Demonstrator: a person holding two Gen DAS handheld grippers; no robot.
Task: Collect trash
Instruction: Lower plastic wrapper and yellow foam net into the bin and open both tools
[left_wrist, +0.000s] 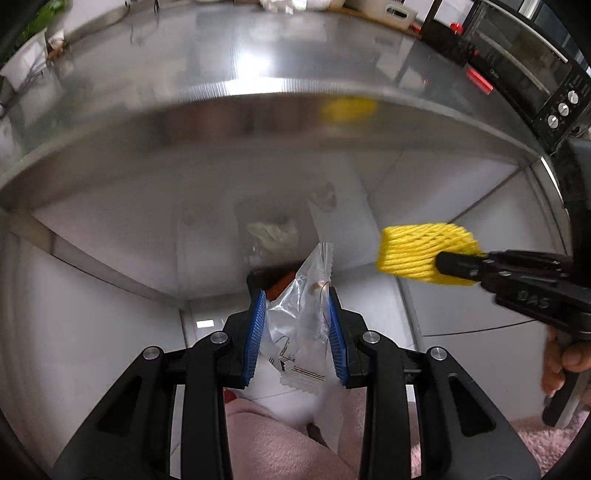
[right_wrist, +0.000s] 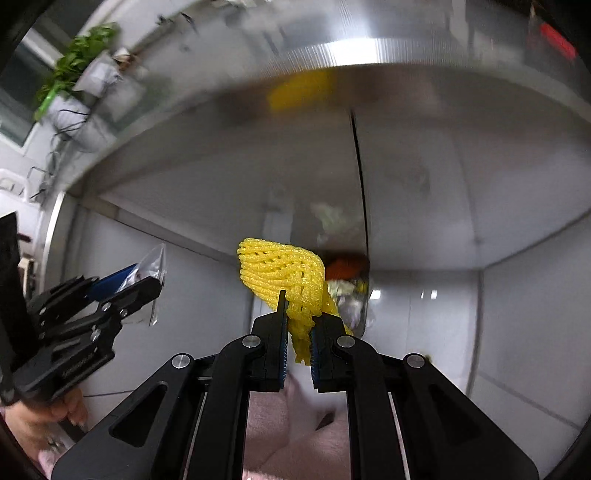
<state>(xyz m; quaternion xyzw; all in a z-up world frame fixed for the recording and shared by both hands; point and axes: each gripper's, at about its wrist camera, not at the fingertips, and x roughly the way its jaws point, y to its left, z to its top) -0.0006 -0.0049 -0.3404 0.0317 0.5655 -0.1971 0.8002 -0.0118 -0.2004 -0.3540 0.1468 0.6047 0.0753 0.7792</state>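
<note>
Steel tabletop (left_wrist: 258, 48) curves across the upper frame. Left gripper (left_wrist: 297, 295) jaws clamp a clear plastic wrapper (left_wrist: 299, 317). Right gripper (right_wrist: 299, 310) jaws pinch yellow foam fruit netting (right_wrist: 280, 269).

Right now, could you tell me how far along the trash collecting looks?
Done: both pieces are picked up and off the steel table. In hand: the left tool grips a clear plastic wrapper; the right tool is shut on a yellow foam net. Left: dropping both, probably into what looks like a bin below holding scraps; it is too blurred to be sure.
</note>
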